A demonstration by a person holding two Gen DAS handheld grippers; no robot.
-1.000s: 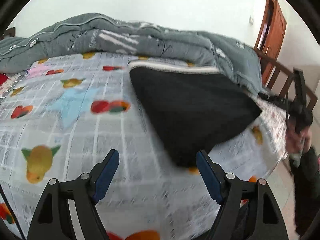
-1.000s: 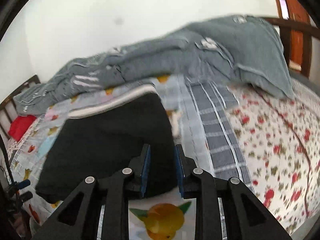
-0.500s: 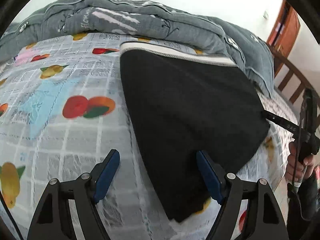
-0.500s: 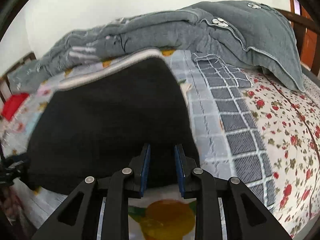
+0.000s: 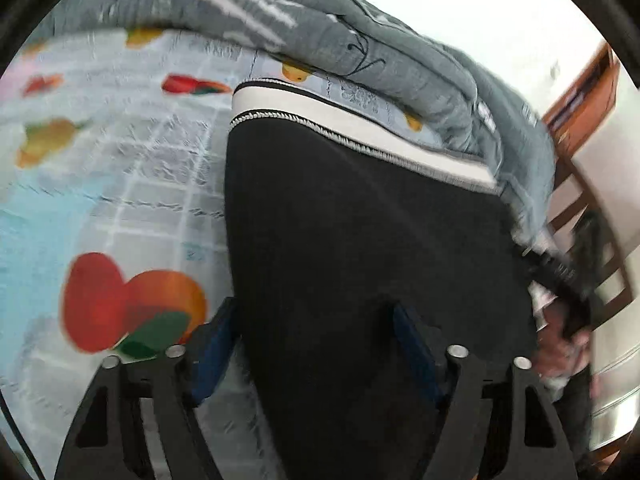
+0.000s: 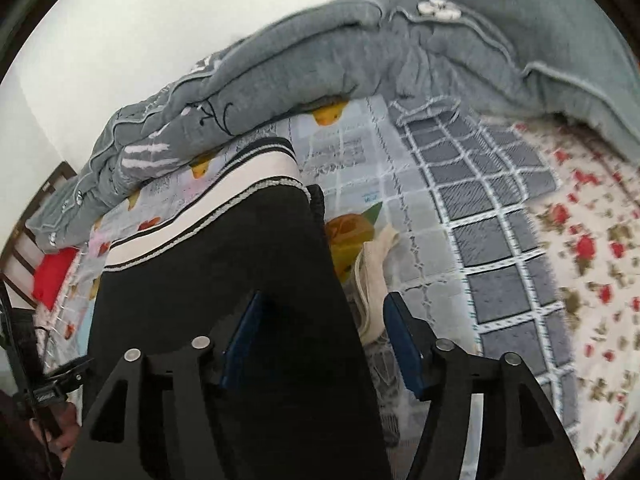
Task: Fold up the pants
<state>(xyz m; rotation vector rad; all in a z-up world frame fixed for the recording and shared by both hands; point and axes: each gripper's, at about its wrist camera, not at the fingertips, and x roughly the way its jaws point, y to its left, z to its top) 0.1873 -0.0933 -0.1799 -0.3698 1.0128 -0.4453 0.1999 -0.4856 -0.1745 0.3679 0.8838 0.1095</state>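
The black pants (image 5: 360, 248) with a white striped waistband (image 5: 360, 136) lie folded on the fruit-print bed sheet (image 5: 120, 184). My left gripper (image 5: 314, 336) is open, its blue pads straddling the pants' left edge, low over the cloth. My right gripper (image 6: 320, 332) is open over the pants (image 6: 224, 280) at their right edge, with the waistband (image 6: 240, 192) beyond. The right gripper shows blurred at the right of the left wrist view (image 5: 560, 272).
A grey quilt (image 5: 360, 48) is bunched along the back of the bed (image 6: 360, 64). A cream strap (image 6: 372, 276) lies right of the pants. A grey checked cloth (image 6: 492, 216) and floral sheet (image 6: 592, 264) lie further right. A wooden bed rail (image 5: 592, 216) stands at the right.
Both grippers moved forward and down over the pants. My right gripper opened from nearly shut. The left gripper stayed open.
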